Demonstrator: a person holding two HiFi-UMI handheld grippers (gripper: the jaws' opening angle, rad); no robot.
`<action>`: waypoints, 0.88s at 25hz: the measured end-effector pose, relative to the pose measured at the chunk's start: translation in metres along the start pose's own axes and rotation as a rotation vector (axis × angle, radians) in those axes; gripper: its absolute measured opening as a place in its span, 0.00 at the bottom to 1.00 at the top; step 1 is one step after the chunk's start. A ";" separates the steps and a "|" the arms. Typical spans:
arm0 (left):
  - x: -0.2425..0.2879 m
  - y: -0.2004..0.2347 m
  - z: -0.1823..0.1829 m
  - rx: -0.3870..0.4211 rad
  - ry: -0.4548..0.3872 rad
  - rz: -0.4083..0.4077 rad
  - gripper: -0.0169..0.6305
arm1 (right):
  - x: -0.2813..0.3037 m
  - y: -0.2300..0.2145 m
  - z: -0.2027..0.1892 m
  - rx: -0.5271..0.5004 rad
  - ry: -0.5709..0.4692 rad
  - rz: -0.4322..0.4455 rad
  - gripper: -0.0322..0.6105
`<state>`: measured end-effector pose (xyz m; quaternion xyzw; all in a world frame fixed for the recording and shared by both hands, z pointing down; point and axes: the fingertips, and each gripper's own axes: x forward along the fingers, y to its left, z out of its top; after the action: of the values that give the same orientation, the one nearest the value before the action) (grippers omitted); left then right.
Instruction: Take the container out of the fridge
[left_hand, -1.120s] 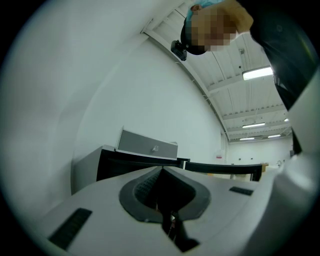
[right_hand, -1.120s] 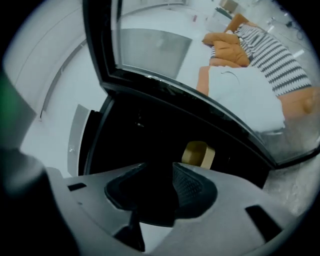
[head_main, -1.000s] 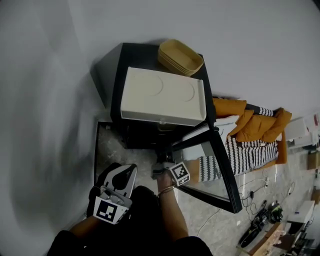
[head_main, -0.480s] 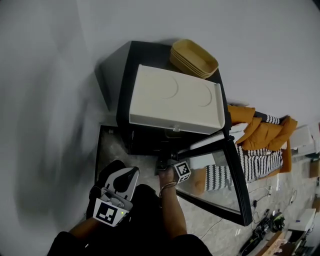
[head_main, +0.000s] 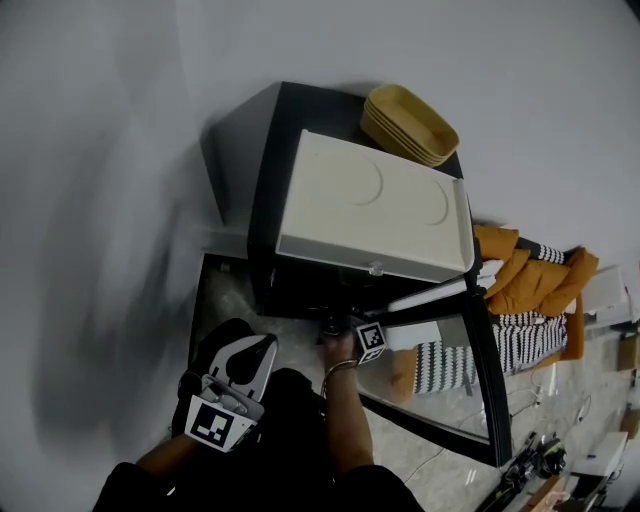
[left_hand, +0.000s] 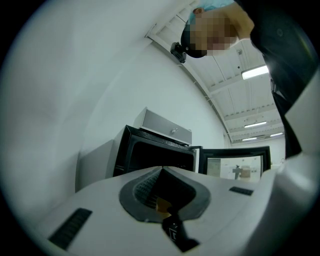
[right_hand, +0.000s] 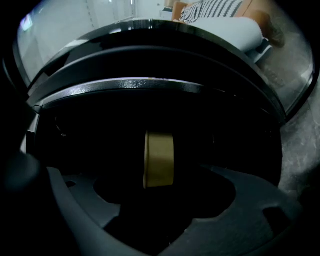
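The container (right_hand: 159, 159), a short tan tub, sits deep in the dark inside of the fridge (head_main: 262, 210), under a shelf edge that catches a little light. In the right gripper view its longer side runs up and down the frame and its lipped edge faces the frame's left. The floor lies along that frame's right edge, so the view is rolled onto its side. The right gripper (right_hand: 162, 192) is at the fridge's opening with its jaws spread wide. The tub stands just beyond their tips, in line with the gap and touching neither. The glass door (head_main: 480, 370) hangs open on the person's right. On the fridge's top lie a white tray (head_main: 375, 215) and, behind it, a stack of yellow dishes (head_main: 412, 122). The left gripper (left_hand: 161, 170) is held back near the person's body, its jaws together on nothing.
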<state>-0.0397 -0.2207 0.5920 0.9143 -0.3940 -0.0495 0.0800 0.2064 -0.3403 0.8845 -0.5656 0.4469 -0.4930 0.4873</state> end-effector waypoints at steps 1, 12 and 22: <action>-0.001 0.002 0.000 -0.002 -0.002 0.005 0.03 | 0.003 0.002 0.000 0.000 0.000 0.002 0.53; -0.005 0.015 0.003 -0.029 -0.021 0.040 0.03 | 0.021 -0.002 -0.004 0.025 0.001 -0.010 0.52; -0.006 0.012 0.016 -0.038 -0.003 0.052 0.03 | 0.013 0.001 -0.004 0.024 -0.008 -0.038 0.35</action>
<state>-0.0547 -0.2262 0.5791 0.9019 -0.4167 -0.0563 0.0982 0.2037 -0.3539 0.8855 -0.5700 0.4280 -0.5055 0.4862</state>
